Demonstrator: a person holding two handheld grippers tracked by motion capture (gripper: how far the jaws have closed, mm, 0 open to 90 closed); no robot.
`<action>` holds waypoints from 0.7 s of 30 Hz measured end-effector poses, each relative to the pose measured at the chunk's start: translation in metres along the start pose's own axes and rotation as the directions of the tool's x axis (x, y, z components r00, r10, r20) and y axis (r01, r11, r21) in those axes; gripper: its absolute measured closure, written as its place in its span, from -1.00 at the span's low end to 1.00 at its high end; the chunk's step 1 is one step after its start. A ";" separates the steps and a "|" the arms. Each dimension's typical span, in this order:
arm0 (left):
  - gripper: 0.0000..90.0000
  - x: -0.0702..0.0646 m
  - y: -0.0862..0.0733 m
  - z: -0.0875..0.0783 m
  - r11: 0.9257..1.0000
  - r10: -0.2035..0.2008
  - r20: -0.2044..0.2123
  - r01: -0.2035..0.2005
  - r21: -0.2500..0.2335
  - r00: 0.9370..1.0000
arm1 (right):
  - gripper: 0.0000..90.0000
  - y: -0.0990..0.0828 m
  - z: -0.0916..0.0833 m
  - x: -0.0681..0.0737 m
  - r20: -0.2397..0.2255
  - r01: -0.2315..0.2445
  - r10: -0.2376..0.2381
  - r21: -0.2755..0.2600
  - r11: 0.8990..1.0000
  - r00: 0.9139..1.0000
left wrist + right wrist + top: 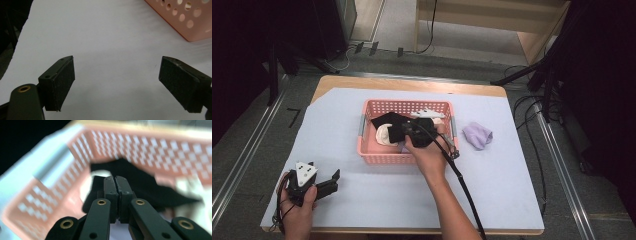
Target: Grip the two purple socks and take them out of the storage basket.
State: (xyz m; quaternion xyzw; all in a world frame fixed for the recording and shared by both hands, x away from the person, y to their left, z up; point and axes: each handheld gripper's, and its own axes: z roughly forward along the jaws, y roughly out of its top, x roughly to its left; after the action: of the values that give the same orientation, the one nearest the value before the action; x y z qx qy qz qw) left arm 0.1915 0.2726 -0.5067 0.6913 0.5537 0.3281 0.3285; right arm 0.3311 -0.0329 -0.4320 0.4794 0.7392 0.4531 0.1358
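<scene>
Right gripper (115, 178) sits clenched, nothing pinched, over the black cloth (388, 123) sprawled crosswise in the pink plastic basket (371, 156). Left gripper (117, 75) gapes over white sheet (362, 200); grey floor (242, 150) around.

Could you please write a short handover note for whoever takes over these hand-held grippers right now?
Right hand-held gripper: jaws shut with nothing visibly between them, held over the pink basket, just above the black garment.
Left hand-held gripper: jaws open and empty, low over the white sheet at the table's near left, apart from the basket.
Things: the black garment lies in the basket with some white pieces; a lilac cloth lies on the sheet to the basket's right.
Done: apparently the lilac cloth is out.
Left: probably the basket's remaining pieces; nothing is gripped at present.
</scene>
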 end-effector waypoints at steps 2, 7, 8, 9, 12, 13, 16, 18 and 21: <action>-0.68 0.000 0.000 0.000 1.000 -0.001 0.002 0.001 -0.001 1.000 | 0.97 0.007 0.002 0.012 -0.030 0.024 -0.026 -0.066 0.998 0.999; -0.68 0.001 0.000 -0.001 1.000 -0.012 0.005 0.012 -0.004 1.000 | 0.54 0.016 0.010 0.027 -0.127 0.052 -0.067 -0.115 0.992 0.990; -0.68 0.001 0.000 -0.001 1.000 -0.012 0.005 0.012 -0.004 1.000 | 0.48 0.016 0.009 0.025 -0.121 0.043 -0.055 -0.099 0.994 0.991; -0.68 0.001 0.000 -0.001 1.000 -0.014 0.008 0.014 -0.006 1.000 | 0.43 0.015 0.008 0.020 -0.102 0.043 -0.053 -0.097 0.994 0.993; -0.68 0.001 0.000 0.000 1.000 -0.014 0.006 0.014 -0.007 1.000 | 0.40 0.013 0.002 0.008 -0.053 0.028 -0.032 -0.086 0.996 0.998; -0.68 0.001 0.000 0.000 1.000 -0.013 0.006 0.013 -0.006 1.000 | 0.39 0.010 -0.005 -0.007 -0.007 -0.006 0.005 -0.075 0.997 1.000; -0.68 0.001 0.000 0.000 1.000 -0.009 0.004 0.009 -0.001 1.000 | 0.46 0.003 -0.009 -0.027 0.094 -0.019 0.017 0.017 1.000 0.995; -0.68 0.001 0.000 0.000 1.000 -0.006 0.004 0.006 0.001 1.000 | 0.49 0.000 -0.008 -0.032 0.120 -0.014 0.006 0.065 0.998 0.993; -0.68 0.000 0.000 0.000 1.000 0.000 0.000 0.000 0.001 1.000 | 0.60 -0.011 -0.003 -0.042 0.167 -0.035 0.002 0.196 0.980 0.986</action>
State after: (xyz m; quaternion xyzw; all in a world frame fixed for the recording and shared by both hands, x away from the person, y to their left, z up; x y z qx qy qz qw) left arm 0.1914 0.2728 -0.5067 0.6913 0.5539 0.3277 0.3284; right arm 0.3443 -0.0704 -0.4488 0.5334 0.7624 0.3369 0.1440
